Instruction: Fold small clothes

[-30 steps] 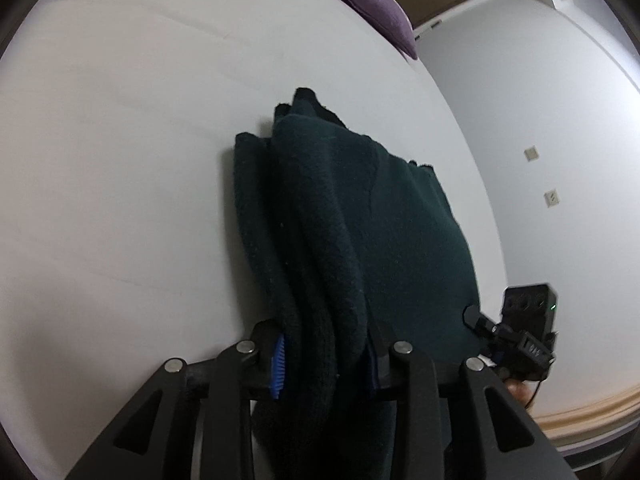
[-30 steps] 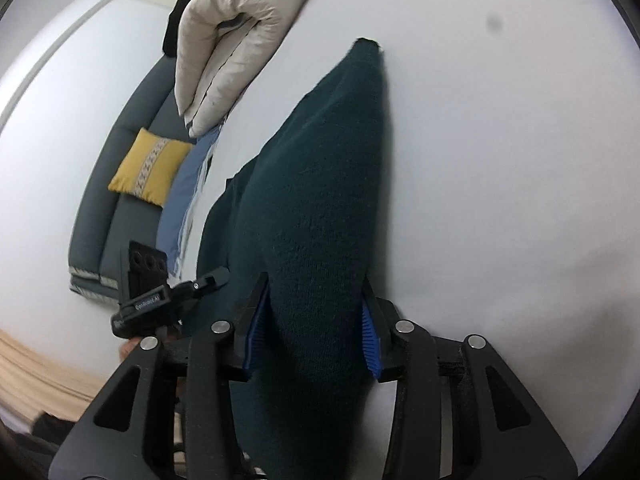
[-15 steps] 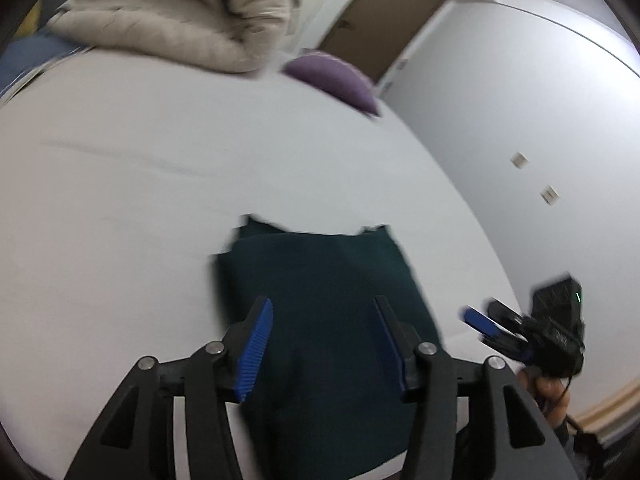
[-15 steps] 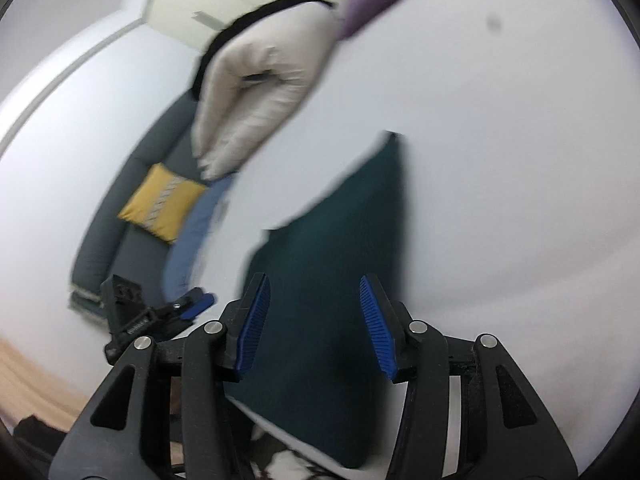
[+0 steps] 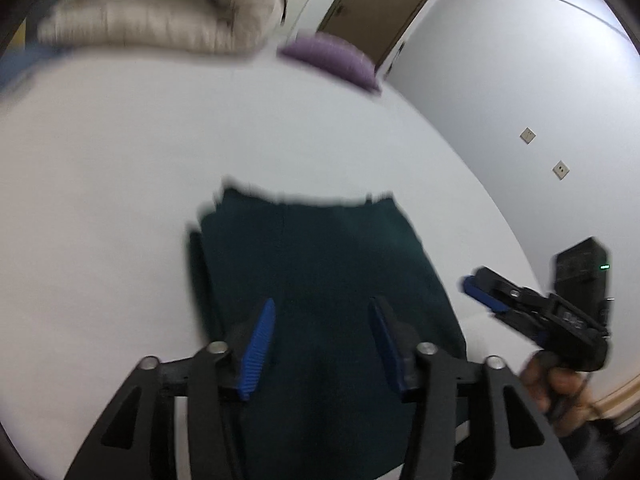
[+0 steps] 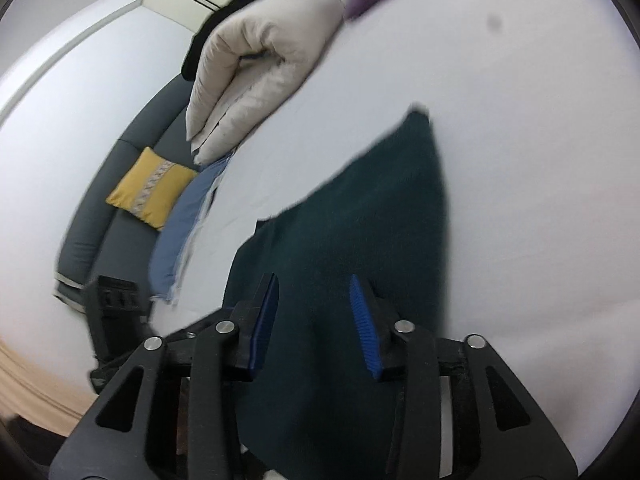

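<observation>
Blurred green garment [image 5: 320,264], near edge hidden behind tongs [image 5: 322,330].

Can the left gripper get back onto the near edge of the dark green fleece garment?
Probably yes. The left gripper hangs open just above the dark green fleece garment, nothing between them, and the right gripper sits off to the side.

A dark green garment [image 5: 320,272] on a white bed [image 5: 120,200]; a beige duvet [image 6: 256,68], purple pillow [image 5: 332,60], and yellow cushion [image 6: 150,188] banded with a pale pattern on a grey sofa [image 6: 100,232].
</observation>
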The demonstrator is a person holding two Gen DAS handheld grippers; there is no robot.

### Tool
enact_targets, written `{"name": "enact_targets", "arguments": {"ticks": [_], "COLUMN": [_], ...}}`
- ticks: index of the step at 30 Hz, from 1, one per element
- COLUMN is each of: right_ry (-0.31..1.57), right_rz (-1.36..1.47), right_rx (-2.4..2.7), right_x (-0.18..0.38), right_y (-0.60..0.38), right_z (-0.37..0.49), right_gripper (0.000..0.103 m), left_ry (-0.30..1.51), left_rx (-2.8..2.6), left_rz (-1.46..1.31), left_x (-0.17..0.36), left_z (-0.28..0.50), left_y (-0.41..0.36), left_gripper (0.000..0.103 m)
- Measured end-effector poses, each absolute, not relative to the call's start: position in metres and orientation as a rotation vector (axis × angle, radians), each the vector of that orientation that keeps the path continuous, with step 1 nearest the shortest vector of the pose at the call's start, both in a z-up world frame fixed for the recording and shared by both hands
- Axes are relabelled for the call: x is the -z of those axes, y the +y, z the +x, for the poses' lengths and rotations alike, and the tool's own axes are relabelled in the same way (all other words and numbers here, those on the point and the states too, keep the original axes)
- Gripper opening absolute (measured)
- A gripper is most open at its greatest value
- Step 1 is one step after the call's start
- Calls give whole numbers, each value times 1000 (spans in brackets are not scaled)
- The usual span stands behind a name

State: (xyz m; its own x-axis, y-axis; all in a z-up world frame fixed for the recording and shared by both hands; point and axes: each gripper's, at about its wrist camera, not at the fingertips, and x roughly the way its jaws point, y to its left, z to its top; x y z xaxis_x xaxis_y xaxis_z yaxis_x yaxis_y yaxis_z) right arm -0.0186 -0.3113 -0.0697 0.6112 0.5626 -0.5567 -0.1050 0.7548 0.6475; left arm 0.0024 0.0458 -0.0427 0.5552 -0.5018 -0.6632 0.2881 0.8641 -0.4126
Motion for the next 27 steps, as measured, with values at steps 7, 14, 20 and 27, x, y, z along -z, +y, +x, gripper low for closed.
{"name": "enact_targets", "arguments": {"ticks": [7,14,20,27], "right_ry": [542,196,198,441], "right_rz": [263,81,122,92], "right_rx": [-271,-74,-87,-39], "right_x": [-36,-116,-160,-133], "right_y": [-296,-283,-287,-275], "right_z": [-103,-191,-217,-200], "right_gripper": [68,103,103,103], "left_ry": [366,156,337,686], "left_rx": [249,49,5,76], "left_rz": [5,60,121,39], "left_x": [-54,-118,-130,-60], "left_z": [-87,-142,-123,-80], "left_y": [36,36,29,25], "left_gripper": [103,103,103,103]}}
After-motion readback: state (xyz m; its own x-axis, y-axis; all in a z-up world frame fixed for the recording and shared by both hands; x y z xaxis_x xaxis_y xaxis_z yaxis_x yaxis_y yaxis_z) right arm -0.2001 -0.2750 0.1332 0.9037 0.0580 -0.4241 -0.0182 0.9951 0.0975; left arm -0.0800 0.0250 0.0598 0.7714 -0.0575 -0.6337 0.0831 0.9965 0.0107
